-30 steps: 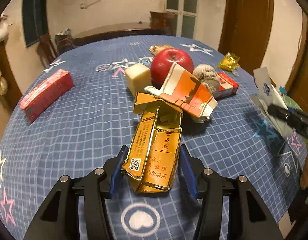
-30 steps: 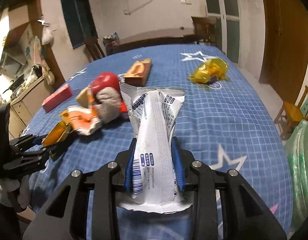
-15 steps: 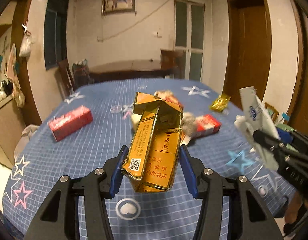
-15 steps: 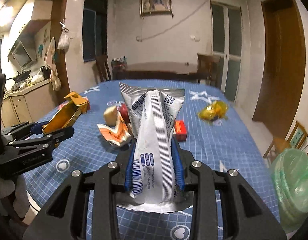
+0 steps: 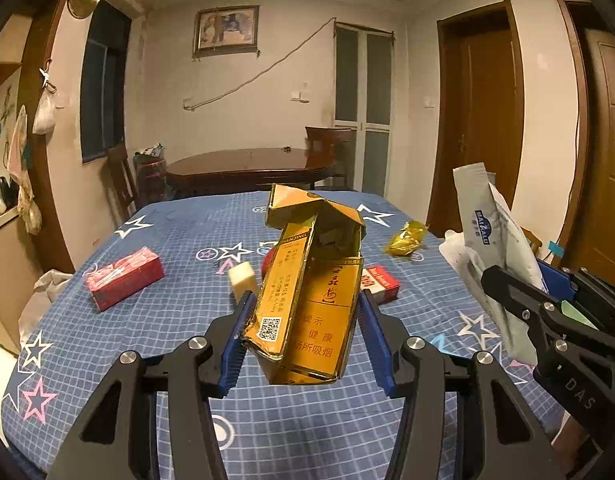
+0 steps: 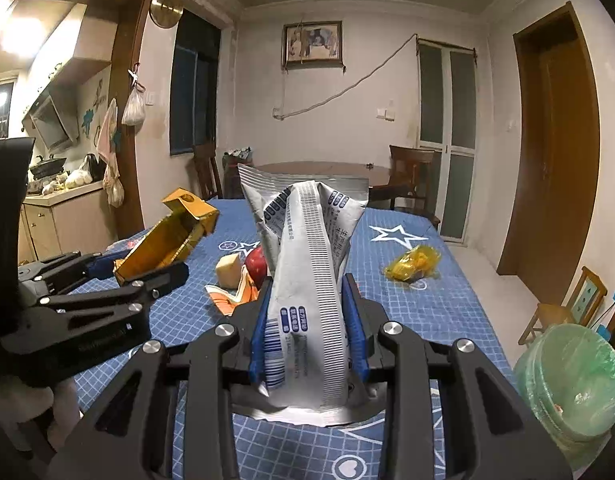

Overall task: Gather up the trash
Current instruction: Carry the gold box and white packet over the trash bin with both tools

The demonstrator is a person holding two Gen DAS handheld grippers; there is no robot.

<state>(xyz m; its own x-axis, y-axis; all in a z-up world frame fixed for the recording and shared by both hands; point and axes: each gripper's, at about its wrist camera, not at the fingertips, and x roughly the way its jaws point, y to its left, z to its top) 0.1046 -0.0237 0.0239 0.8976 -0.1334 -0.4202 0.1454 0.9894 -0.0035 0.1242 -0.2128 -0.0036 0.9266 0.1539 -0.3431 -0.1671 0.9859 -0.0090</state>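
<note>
Your left gripper (image 5: 305, 320) clamps the crumpled gold cardboard cigarette pack (image 5: 307, 300), its torn lid flapping open, and holds it above the blue checked star-print tablecloth (image 5: 167, 320). Your right gripper (image 6: 307, 320) pinches the white-and-silver foil wrapper (image 6: 307, 280) upright between its blue pads, also clear of the cloth. On the table lie a red rectangular box (image 5: 125, 278), a pale cube (image 5: 243, 278), a red-and-white pack (image 5: 379, 280) and a crinkled yellow wrapper (image 6: 413, 266). A green-lined bin (image 6: 571, 384) stands beside the table at your right.
</note>
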